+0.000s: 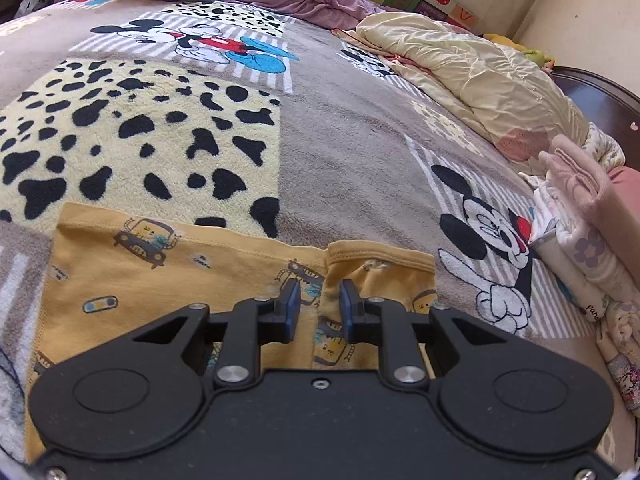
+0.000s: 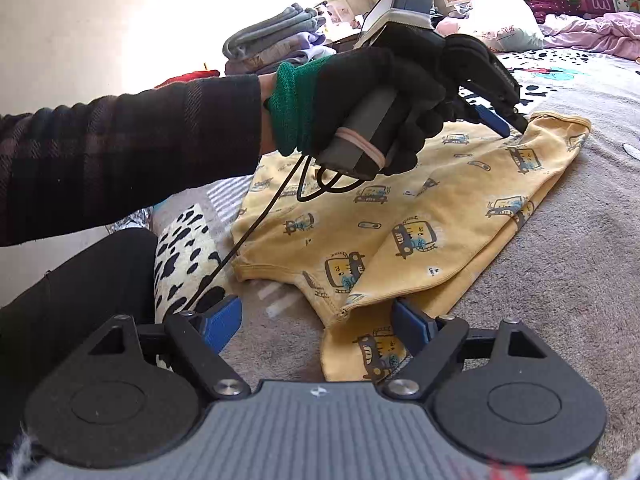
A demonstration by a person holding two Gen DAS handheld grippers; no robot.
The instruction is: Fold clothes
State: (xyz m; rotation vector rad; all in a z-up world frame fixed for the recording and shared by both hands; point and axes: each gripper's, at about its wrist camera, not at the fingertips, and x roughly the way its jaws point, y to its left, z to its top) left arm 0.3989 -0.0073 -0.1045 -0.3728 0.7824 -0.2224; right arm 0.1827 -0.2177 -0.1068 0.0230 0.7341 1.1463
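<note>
the left claw (image 1: 319,306) is seen slightly parted over the yellow garment (image 2: 404,216), nothing gripped. the right claw (image 2: 316,326) gapes wide at its near hem. the garment lies partly folded on the bed (image 1: 352,152); a folded stack (image 1: 588,236) is seen beside it, so folds remain.

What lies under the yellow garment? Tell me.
The yellow garment lies flat on the cartoon-print blanket covering the bed. Whatever the blanket shows beneath the cloth is hidden.
</note>
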